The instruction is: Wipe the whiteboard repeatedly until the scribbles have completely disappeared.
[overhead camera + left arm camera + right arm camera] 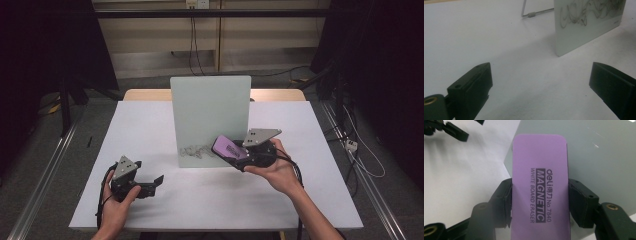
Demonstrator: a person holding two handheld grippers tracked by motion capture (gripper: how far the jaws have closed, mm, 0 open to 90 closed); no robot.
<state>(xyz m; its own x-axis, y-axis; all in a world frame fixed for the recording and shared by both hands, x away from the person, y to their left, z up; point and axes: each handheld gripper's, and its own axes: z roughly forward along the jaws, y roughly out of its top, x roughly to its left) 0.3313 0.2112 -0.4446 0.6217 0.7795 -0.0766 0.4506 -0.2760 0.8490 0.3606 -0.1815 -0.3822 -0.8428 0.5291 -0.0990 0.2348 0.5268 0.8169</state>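
Note:
A pale glass whiteboard stands upright in the middle of the table, with dark scribbles low on its face. My right gripper is shut on a purple whiteboard eraser and holds it close to the board's lower right part. In the right gripper view the eraser sits clamped between both black jaws, its printed back facing the camera, with the board just behind. My left gripper rests low at the front left, open, with nothing between its fingers. Its view shows the board's corner and the scribbles.
The white table has free room left and right of the board. A wire stand leg props the board from behind. Dark curtains and cables flank the table. The person's hands come in from the front edge.

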